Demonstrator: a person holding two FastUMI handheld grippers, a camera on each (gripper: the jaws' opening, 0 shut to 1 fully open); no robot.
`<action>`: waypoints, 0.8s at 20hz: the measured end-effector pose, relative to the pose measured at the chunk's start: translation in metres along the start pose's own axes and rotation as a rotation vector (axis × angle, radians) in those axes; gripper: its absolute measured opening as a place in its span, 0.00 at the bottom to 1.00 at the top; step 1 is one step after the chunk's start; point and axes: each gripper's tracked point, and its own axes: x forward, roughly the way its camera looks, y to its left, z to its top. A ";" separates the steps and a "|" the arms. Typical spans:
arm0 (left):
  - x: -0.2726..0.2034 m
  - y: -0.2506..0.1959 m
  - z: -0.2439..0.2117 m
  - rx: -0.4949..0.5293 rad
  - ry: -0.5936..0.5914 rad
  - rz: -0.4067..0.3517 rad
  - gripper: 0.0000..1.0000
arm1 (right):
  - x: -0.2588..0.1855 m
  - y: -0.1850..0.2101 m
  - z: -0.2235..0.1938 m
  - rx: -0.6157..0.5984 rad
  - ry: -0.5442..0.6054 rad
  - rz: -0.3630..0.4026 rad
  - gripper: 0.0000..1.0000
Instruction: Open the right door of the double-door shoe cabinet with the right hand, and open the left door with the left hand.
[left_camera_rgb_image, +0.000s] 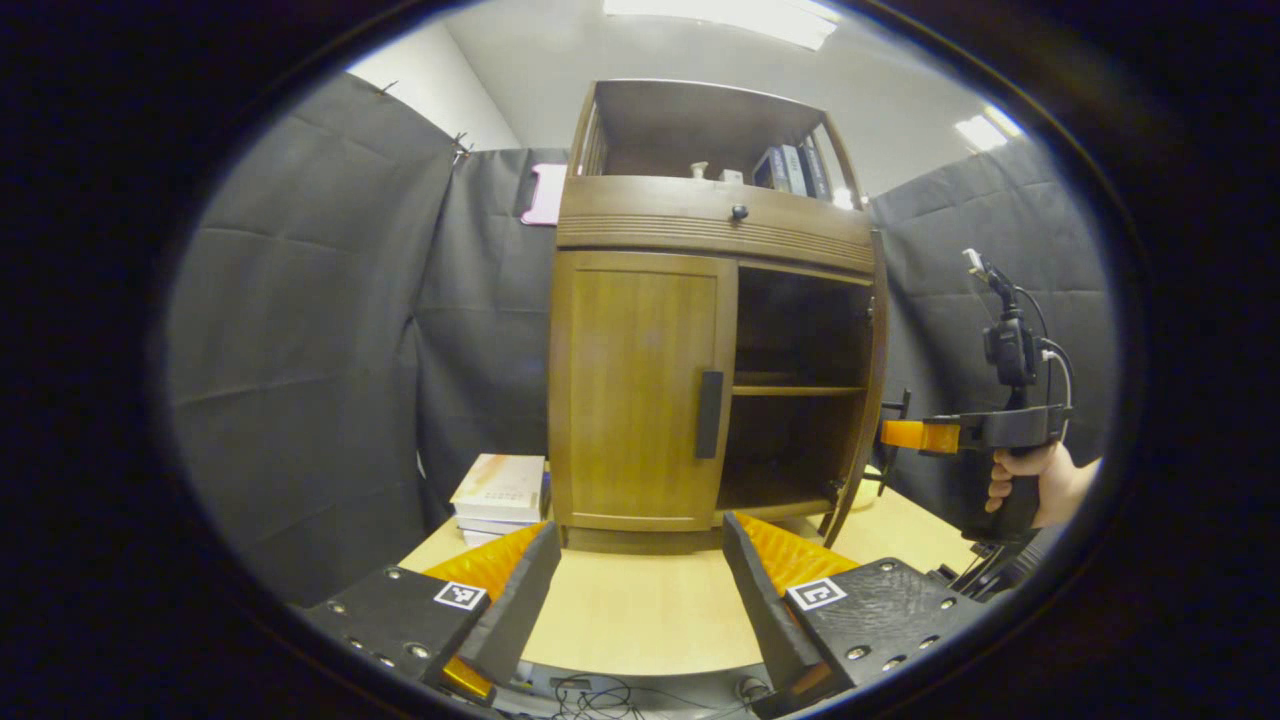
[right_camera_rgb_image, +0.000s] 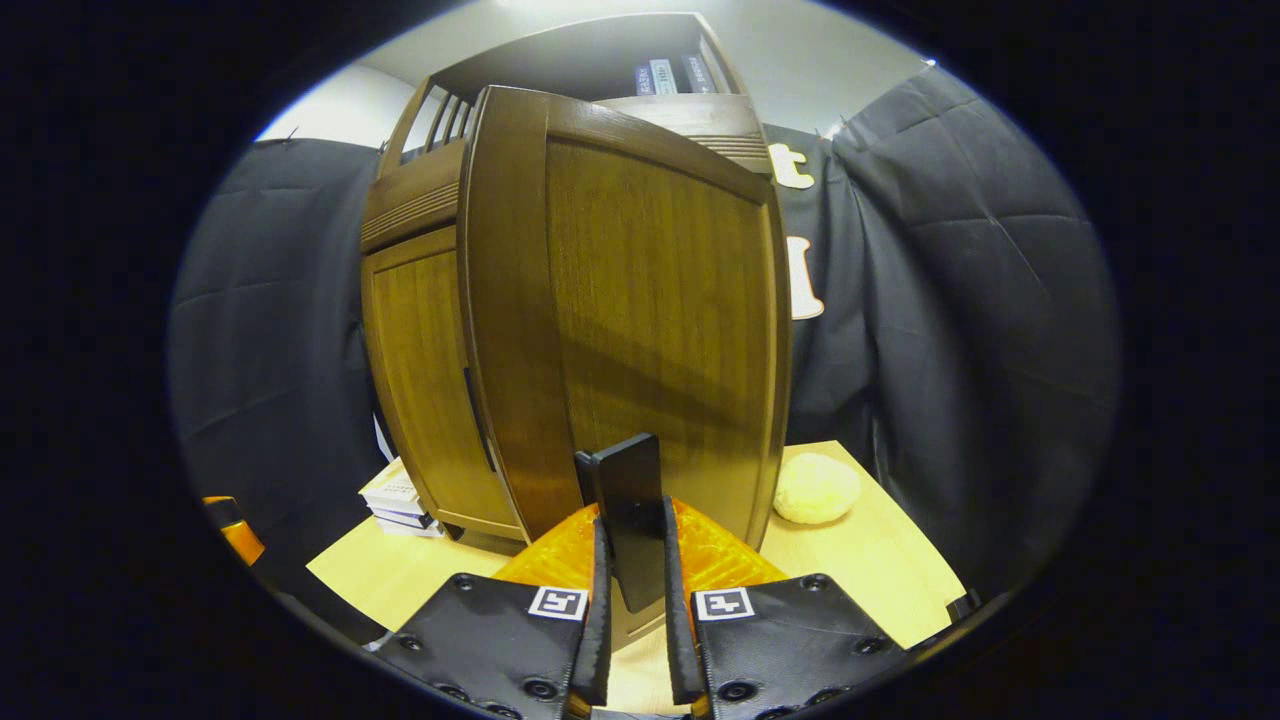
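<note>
The brown wooden shoe cabinet (left_camera_rgb_image: 715, 225) stands on a light wooden table. Its left door (left_camera_rgb_image: 635, 390) is closed, with a black vertical handle (left_camera_rgb_image: 709, 413) at its inner edge. My left gripper (left_camera_rgb_image: 640, 565) hovers open in front of that door, some way short of the handle. The right door (right_camera_rgb_image: 650, 300) is swung wide open, showing dark shelves (left_camera_rgb_image: 800, 390) inside. My right gripper (right_camera_rgb_image: 632, 575) is shut on the right door's black handle (right_camera_rgb_image: 630, 495). In the left gripper view, the right gripper (left_camera_rgb_image: 900, 436) sits at the open door's edge (left_camera_rgb_image: 862, 430), held by a hand (left_camera_rgb_image: 1035, 480).
A stack of books (left_camera_rgb_image: 500, 495) lies on the table (left_camera_rgb_image: 640, 620) left of the cabinet. A pale round lump (right_camera_rgb_image: 815, 487) rests on the table behind the open door. Books (left_camera_rgb_image: 795, 170) and small items sit on the top shelf. Black cloth walls close in on both sides.
</note>
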 end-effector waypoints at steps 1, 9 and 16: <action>0.000 0.003 0.005 0.002 0.000 -0.013 0.91 | -0.003 -0.005 -0.001 0.004 0.002 0.000 0.24; 0.011 -0.003 0.012 0.018 0.013 -0.107 0.91 | -0.025 -0.047 -0.011 -0.018 0.036 -0.046 0.23; 0.025 -0.022 0.022 0.035 -0.023 -0.094 0.91 | -0.025 -0.111 -0.001 -0.028 0.002 -0.071 0.16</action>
